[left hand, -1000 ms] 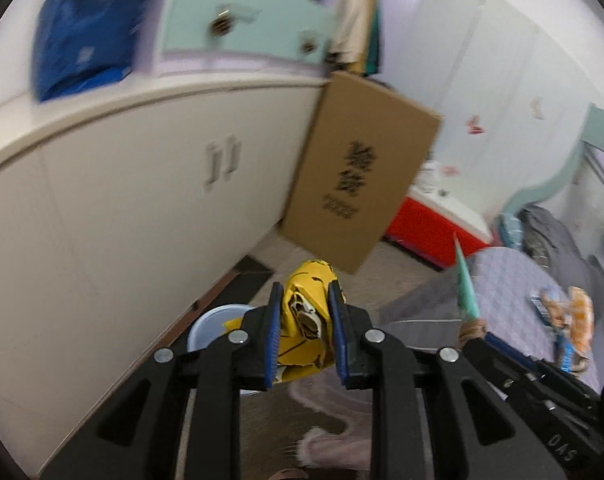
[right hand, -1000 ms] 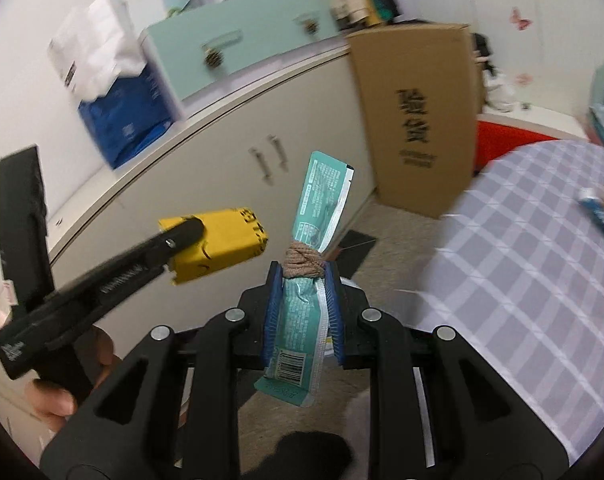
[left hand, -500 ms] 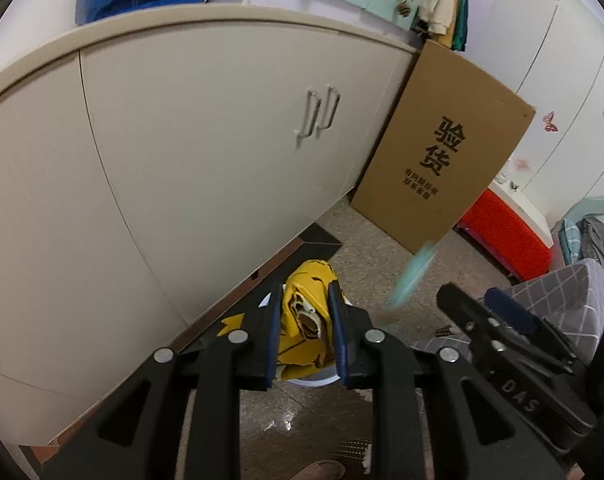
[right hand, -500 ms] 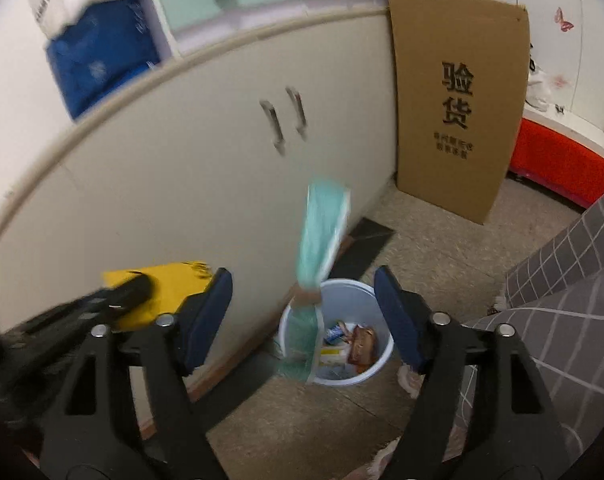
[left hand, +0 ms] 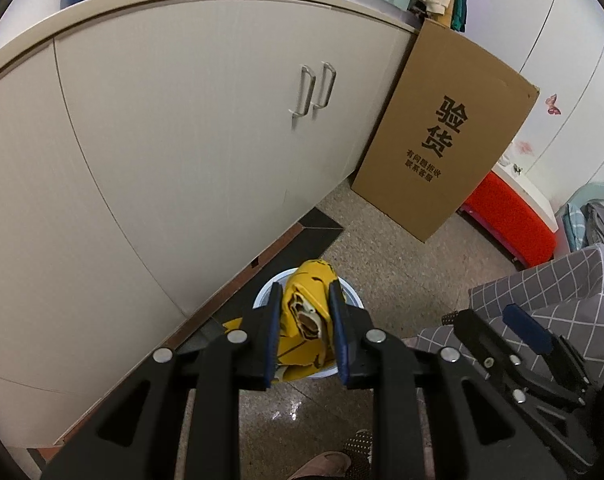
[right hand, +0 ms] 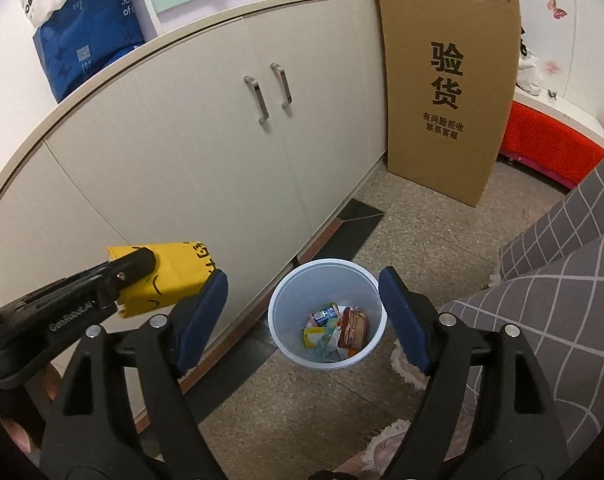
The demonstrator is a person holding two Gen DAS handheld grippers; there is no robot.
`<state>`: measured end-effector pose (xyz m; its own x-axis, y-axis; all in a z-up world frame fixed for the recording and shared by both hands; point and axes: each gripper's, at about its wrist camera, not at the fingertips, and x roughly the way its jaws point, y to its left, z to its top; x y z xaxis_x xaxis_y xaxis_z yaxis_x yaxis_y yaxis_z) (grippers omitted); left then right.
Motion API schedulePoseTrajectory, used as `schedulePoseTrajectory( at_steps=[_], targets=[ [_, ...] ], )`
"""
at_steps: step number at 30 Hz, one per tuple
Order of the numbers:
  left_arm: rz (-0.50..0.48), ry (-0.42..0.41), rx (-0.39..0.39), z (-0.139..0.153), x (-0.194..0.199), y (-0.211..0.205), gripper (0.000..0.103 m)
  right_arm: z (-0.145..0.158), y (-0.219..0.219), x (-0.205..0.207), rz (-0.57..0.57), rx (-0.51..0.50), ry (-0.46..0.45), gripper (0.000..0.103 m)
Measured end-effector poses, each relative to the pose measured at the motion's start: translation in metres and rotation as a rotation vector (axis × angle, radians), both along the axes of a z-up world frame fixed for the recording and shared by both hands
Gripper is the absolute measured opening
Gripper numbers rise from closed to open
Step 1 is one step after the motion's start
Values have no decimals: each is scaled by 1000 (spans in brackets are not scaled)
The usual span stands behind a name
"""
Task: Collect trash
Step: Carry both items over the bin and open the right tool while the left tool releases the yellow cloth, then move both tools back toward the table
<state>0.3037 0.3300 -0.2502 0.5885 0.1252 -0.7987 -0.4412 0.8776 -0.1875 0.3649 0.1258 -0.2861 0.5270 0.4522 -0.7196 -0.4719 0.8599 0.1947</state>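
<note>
The left gripper (left hand: pixel 305 322) clamps a crumpled yellow wrapper (left hand: pixel 307 304) above the round white plastic bin (right hand: pixel 327 314). The right gripper (right hand: pixel 303 314), jaws just opened wide, holds nothing; glossy packets lie inside the bin.

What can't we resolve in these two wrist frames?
- Left wrist view: most of the white bin, hidden by the yellow wrapper clamped in the left gripper.
- Right wrist view: labels on the trash in the bin, too small.
- Right wrist view: the wrapper's print, partly covered by the left gripper's finger.
</note>
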Motion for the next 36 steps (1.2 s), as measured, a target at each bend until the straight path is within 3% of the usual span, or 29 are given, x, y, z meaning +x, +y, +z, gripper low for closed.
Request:
schedulePoseTrajectory(
  at_steps=[9,15,17,18,20,29,36],
  targets=[
    [-38,25,7,-3,20,-11,24,15,-13,2,-27,74,-12,81],
    [-72,29,20,7,53,-23,27,32,-35,9,-123,134,-67,85],
    [-84,5,26,15,62,-28,39,34,-46,15,-162,173,-48,86],
    [-84,-4,26,18,65,-29,55,35,-49,16,-172,182,-52,86],
    [-86,3,34,21,70,-32,65,39,-56,18,-194,191,-63,86],
    [-76,35,33,20,59,-39,68,46,-66,16,-202,218,-49,87],
    [-69,10,29,37,39,-46,71,57,-73,2,-195,215,-54,87]
  ],
)
